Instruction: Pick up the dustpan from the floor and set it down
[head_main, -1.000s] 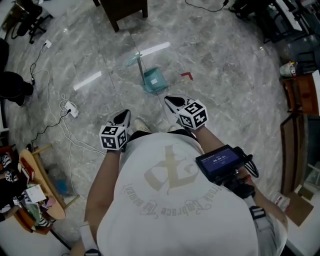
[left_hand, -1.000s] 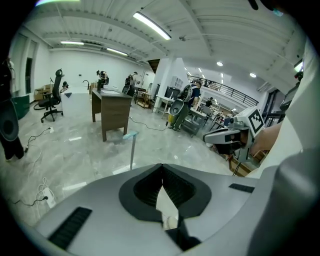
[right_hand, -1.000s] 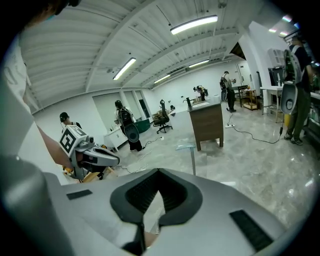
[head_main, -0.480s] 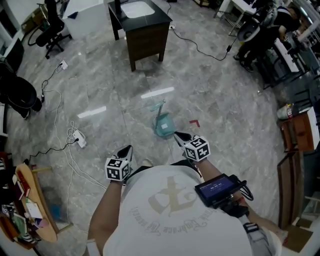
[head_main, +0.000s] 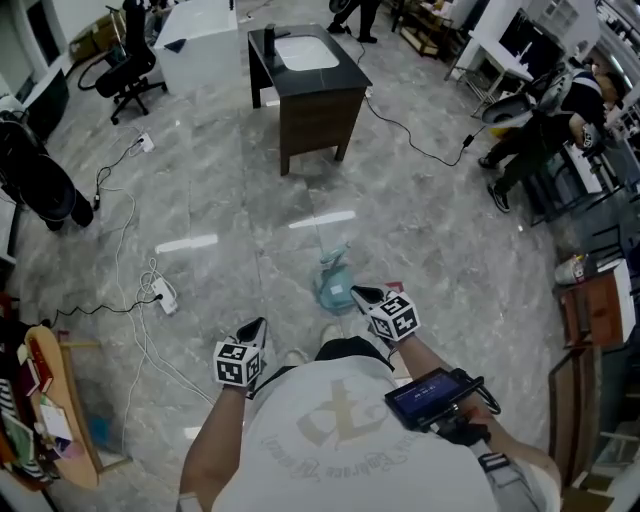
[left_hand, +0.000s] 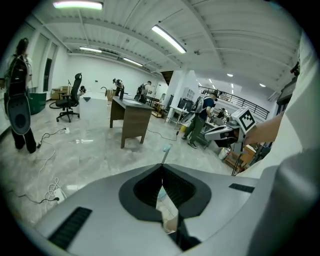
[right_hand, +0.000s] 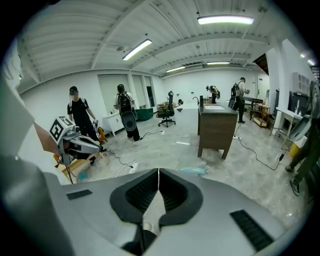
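Observation:
A teal dustpan (head_main: 332, 288) stands on the grey marble floor with its long handle (head_main: 336, 252) pointing away from me. My right gripper (head_main: 358, 294) hovers just right of the pan, jaws shut and empty. My left gripper (head_main: 257, 326) is farther back on the left, also shut with nothing in it. In the left gripper view the handle (left_hand: 165, 152) rises just past the closed jaw tips (left_hand: 161, 165). In the right gripper view the dustpan (right_hand: 193, 170) shows just beyond the shut jaws (right_hand: 158, 171).
A dark wooden desk (head_main: 315, 95) stands farther ahead. White cables and a power strip (head_main: 163, 295) lie on the floor at left. A small red object (head_main: 393, 288) lies by the right gripper. An office chair (head_main: 125, 60) and several people stand around the room's edges.
The person has moved forward across the floor. Both grippers have come nearer to the dustpan, and the right one is now beside it. Both stay shut.

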